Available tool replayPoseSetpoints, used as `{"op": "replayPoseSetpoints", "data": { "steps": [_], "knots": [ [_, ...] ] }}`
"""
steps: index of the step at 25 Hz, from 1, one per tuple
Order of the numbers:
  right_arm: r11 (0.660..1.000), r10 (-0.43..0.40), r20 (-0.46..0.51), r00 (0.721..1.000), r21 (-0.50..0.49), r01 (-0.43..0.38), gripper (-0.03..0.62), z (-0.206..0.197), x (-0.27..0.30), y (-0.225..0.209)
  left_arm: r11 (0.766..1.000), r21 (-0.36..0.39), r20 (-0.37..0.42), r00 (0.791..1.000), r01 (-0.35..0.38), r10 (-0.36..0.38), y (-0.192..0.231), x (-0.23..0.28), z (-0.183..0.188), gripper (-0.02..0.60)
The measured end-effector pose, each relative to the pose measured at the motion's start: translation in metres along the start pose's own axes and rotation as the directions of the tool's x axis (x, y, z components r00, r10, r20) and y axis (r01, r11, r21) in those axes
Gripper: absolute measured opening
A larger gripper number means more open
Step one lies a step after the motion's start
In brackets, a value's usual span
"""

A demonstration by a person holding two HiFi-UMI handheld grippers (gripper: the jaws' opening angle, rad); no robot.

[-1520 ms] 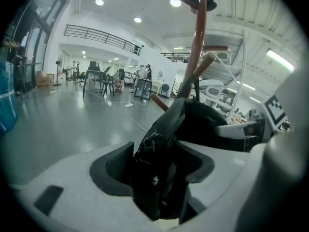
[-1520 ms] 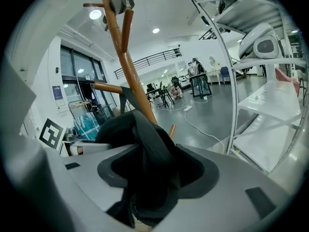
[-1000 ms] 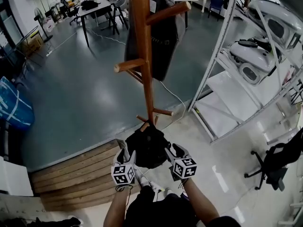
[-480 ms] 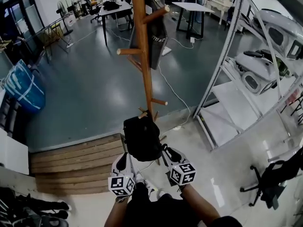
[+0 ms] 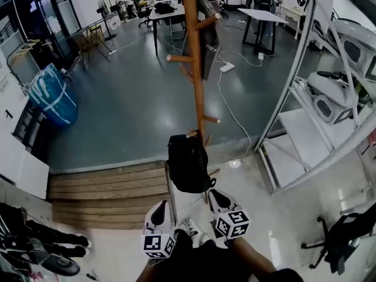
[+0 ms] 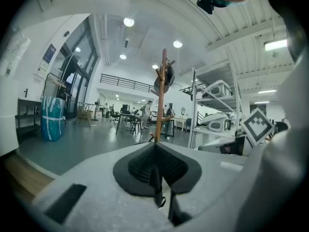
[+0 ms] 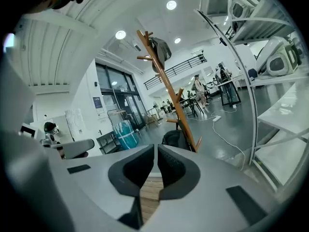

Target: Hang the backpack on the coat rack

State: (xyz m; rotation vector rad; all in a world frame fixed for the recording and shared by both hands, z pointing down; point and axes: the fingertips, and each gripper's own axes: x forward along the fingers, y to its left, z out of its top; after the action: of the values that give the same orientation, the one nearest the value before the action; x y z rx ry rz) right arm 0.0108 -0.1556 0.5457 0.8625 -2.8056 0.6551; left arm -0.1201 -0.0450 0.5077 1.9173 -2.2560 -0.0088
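The black backpack (image 5: 187, 163) hangs low on the wooden coat rack (image 5: 197, 69), its top by the lowest pegs; I cannot tell which peg bears it. It also shows in the right gripper view as a dark backpack (image 7: 175, 138) beside the coat rack pole (image 7: 169, 88). Both grippers are drawn back below it, apart from it. My left gripper (image 5: 160, 207) is shut, pads together in the left gripper view (image 6: 155, 149), nothing between them. My right gripper (image 5: 216, 194) is closing, with only a narrow slit left (image 7: 155, 151) and nothing in it.
A dark garment (image 5: 208, 40) hangs high on the rack. White metal shelving (image 5: 305, 98) stands to the right, wooden steps (image 5: 106, 195) to the left, a blue bag (image 5: 53, 96) further left. A white cable (image 5: 232, 107) runs over the floor. An office chair (image 5: 341, 239) is at the lower right.
Both grippers have pulled back from the backpack toward me, and their jaws have come together. The backpack stays hanging at the foot of the rack.
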Motion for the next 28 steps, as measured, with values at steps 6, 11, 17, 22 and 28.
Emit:
{"op": "replayPoseSetpoints", "data": {
  "steps": [6, 11, 17, 22, 28],
  "knots": [
    [1.0, 0.005, 0.009, 1.0, -0.027, -0.005, 0.02, 0.001, -0.023, 0.028, 0.999, 0.012, 0.033, 0.998, -0.046, 0.045, -0.005, -0.031, 0.009, 0.018],
    [0.998, 0.002, 0.004, 1.0, -0.064, -0.002, 0.014, -0.005, -0.036, 0.054, 0.999, 0.012, 0.039, 0.998, -0.048, 0.048, -0.001, -0.051, 0.007, 0.018],
    [0.997, 0.004, 0.011, 1.0, -0.075, -0.004, 0.014, -0.015, -0.042, 0.085, 1.0, 0.01, 0.023, 0.999, -0.024, 0.024, 0.011, -0.068, 0.007, 0.018],
    [0.995, 0.005, 0.017, 1.0, -0.099, -0.003, 0.013, -0.025, -0.038, 0.111, 1.0, 0.001, 0.025, 1.0, 0.004, -0.004, 0.025, -0.078, 0.004, 0.018],
    [0.995, -0.008, 0.026, 1.0, -0.102, 0.011, 0.013, -0.028, -0.034, 0.121, 0.999, 0.005, 0.022, 0.999, 0.034, -0.034, 0.032, -0.077, 0.002, 0.018]
  ]
}}
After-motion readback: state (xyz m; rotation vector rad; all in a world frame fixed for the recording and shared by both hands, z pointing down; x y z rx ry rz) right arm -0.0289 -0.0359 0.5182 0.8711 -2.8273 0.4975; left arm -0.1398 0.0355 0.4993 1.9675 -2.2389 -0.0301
